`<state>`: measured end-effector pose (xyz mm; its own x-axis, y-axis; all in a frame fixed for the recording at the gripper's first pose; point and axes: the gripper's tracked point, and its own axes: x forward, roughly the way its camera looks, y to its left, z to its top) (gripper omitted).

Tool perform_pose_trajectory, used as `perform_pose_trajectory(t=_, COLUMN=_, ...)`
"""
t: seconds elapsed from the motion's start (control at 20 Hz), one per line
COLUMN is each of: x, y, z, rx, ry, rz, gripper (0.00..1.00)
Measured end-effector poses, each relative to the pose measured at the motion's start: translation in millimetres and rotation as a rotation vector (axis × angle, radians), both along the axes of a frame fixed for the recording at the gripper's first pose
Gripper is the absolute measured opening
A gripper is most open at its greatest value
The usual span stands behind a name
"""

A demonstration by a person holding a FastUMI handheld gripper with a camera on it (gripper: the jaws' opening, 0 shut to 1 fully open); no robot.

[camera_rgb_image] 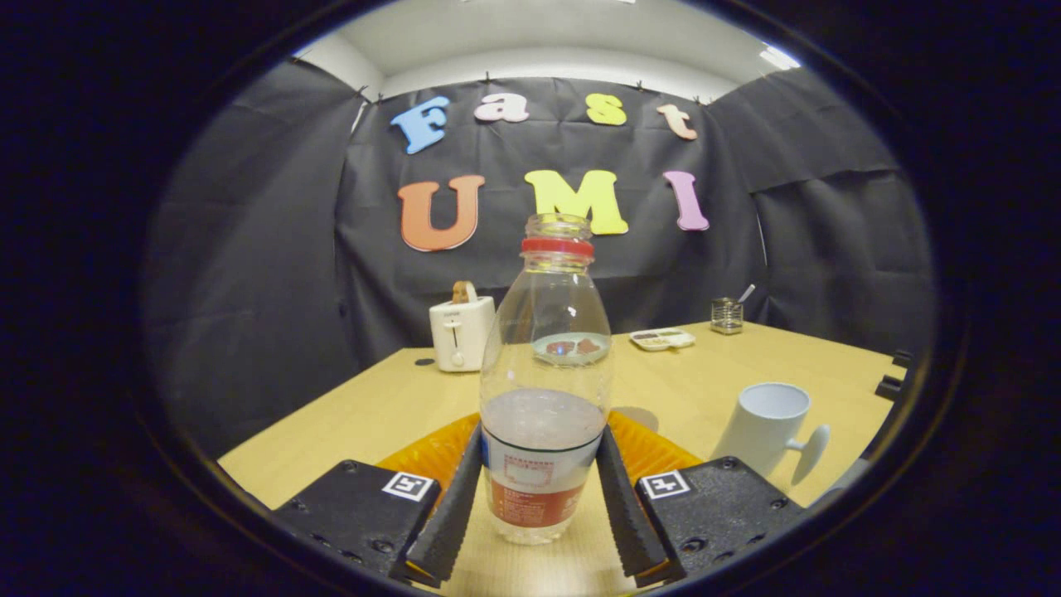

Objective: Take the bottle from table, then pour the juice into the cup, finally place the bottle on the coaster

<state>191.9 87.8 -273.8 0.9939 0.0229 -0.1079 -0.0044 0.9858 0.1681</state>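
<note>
A clear plastic bottle [545,373] with a red neck ring and no cap stands upright between my fingers, pale juice filling its lower part, about a third of its height. My gripper [540,438] is shut on the bottle: both fingers [454,506] press against its labelled lower body. An orange ribbed coaster [655,452] lies on the table just behind the bottle, partly hidden by it and by the fingers. A white cup [767,423], handle pointing toward me, stands to the right of the coaster, beyond the right finger.
The wooden table [373,414] runs back to the black cloth wall. A white toaster [460,332] stands at the far left. A small white dish [661,338] and a glass jar with a spoon [727,315] sit at the far right.
</note>
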Motion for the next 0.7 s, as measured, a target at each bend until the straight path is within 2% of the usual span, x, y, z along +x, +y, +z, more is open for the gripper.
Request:
perform_pose_trajectory(t=0.15, x=-6, y=0, z=19, rx=0.121, ry=0.014, rz=0.021, gripper=0.76)
perform_pose_trajectory(t=0.4, x=-7, y=14, z=32, rx=0.339, ry=0.063, rz=0.119, gripper=0.76)
perform_pose_trajectory(t=0.7, x=-6, y=-4, z=27, rx=0.522, ry=0.123, rz=0.096, gripper=0.76)
